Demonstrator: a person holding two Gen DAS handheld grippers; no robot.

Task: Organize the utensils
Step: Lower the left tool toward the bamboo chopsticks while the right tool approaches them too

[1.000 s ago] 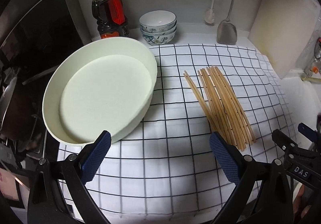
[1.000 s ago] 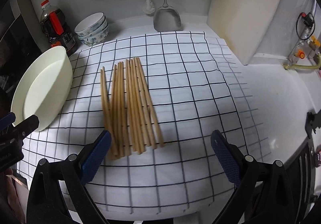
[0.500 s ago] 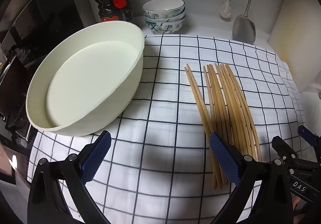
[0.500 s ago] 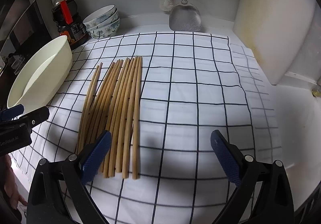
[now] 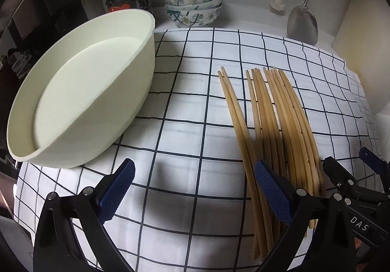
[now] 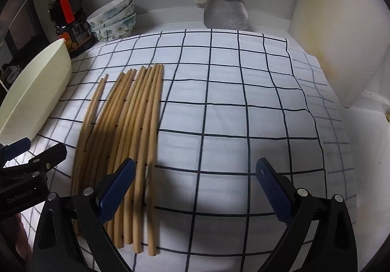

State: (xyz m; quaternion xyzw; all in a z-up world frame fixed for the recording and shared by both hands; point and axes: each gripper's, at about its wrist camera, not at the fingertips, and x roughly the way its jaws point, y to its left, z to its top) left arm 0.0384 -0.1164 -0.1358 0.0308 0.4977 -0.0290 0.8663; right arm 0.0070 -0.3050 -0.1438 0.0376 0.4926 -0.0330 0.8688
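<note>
Chopsticks [image 6: 126, 140]: about a dozen, loose fan on the checked cloth [image 6: 243, 125], tips toward 12 o'clock, butt ends nearest the claws.
Cream basin [image 5: 85, 91]: at 9 o'clock of the fan, apart from it, empty.
Left claw [image 5: 192, 189]: released, holding nothing; right pad over the leftmost sticks.
Right claw [image 6: 195, 189]: released, holding nothing; left pad over the fan's butt ends.
Step (judged): gather the fan.
Method: close low across the butt ends, squeeze evenly; stragglers at 9 o'clock may roll free.

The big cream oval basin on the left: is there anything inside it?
The cream oval basin looks empty: only its bare pale floor shows. The bamboo chopsticks lie outside on the checked cloth. Its near inner wall is hidden.
</note>
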